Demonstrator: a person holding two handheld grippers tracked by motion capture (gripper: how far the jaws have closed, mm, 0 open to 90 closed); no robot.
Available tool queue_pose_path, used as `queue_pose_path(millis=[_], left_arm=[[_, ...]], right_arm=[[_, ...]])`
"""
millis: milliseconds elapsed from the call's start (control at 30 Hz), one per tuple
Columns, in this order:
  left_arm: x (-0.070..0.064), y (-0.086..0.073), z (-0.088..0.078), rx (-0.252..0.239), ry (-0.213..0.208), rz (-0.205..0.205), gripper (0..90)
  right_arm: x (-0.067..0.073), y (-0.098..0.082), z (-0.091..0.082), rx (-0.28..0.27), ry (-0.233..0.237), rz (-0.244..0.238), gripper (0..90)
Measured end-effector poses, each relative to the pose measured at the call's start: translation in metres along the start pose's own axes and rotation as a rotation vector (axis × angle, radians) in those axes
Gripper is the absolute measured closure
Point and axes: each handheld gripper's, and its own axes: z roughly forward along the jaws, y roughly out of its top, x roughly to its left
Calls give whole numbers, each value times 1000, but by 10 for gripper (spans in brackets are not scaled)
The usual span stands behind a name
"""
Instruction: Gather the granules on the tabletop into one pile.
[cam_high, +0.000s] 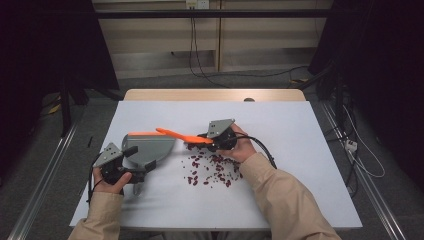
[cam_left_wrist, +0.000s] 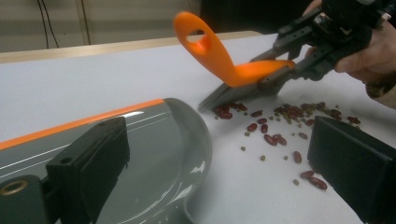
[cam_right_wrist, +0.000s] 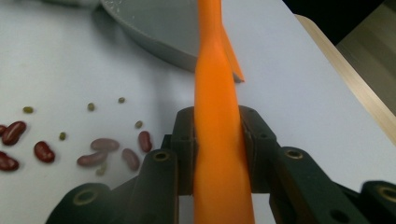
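Mid-sweep at the desk (cam_high: 310, 150): right gripper (cam_high: 204, 140) shut hard on the orange brush (cam_high: 176, 134), fingers (cam_right_wrist: 183, 140) pressed to both sides of the handle, bristles down at the edge of the beans (cam_high: 212, 169) nearest the dustpan (cam_high: 150, 145). Beans strewn loose on the desk between both hands, red ones and small green ones, none in the pan yet. Left gripper (cam_high: 139, 160) at the pan with fingers (cam_left_wrist: 88, 163) spread wide, one over the grey floor, the other out over the desk beside the beans; no clamp on the pan to be seen. Likely trouble from here: with nothing pinning it, a pan shoved backward by the first push of the brush, or a lip lifted enough to let beans slip under. Equally likely, too brisk a stroke sending round beans rolling past the pan's sides and toward the desk edge, with the small green ones left behind. Also worth watching: the long looped handle, raised toward the pan, striking it or the left gripper as the stroke closes in.
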Motion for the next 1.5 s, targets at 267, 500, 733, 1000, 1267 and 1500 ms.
queue_pose_path(millis=[267,500,733,1000,1267,1500], left_arm=[[2,-1,-4,1,8,0,54],[1,-1,-4,-1,13,1,55],[0,0,-4,0,10,6,54],[0,0,-4,-4,9,9,54],[0,0,-3,-1,10,8,54],[-1,0,-3,-6,7,9,55]], right_arm=[[12,-5,-11,-20,38,-13,706],[25,-6,-22,-23,62,-9,707],[35,-6,-31,-21,64,-16,708],[31,-1,-38,-68,-11,36,712],[27,8,-52,-151,-121,275,711],[39,12,-57,-220,-219,575,711]])
